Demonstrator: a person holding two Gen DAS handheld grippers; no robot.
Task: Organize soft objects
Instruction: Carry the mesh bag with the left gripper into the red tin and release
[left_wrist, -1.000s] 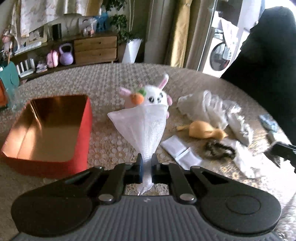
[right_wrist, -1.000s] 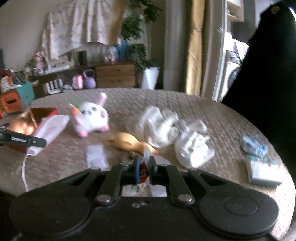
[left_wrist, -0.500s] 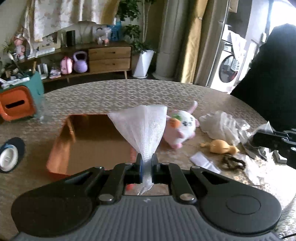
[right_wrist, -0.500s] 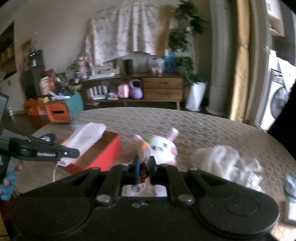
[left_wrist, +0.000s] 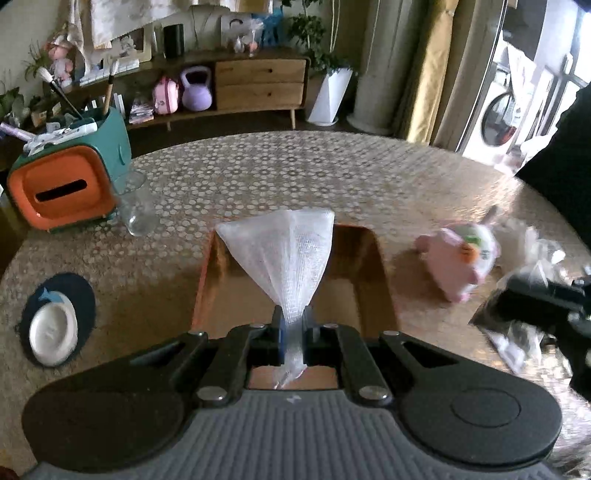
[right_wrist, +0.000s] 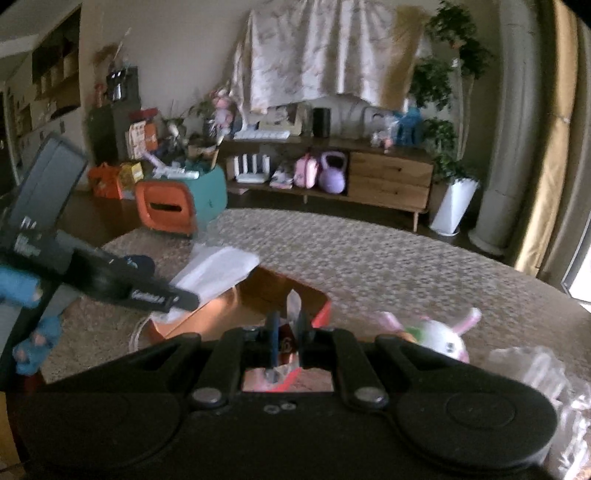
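My left gripper is shut on a white mesh cloth and holds it above the open red box. The cloth and the left gripper also show in the right wrist view, over the box. My right gripper is shut on a clear plastic packet near the box's right side; it appears at the right of the left wrist view. A pink and white plush bunny lies right of the box, also in the right wrist view.
An orange and teal tissue holder and a glass stand at the far left. A white dish on a dark coaster lies near left. Crumpled white plastic lies at the right.
Both grippers have swung left, over the red box. The cloth is now centred above the box, and the bunny has shifted to the right of both views.
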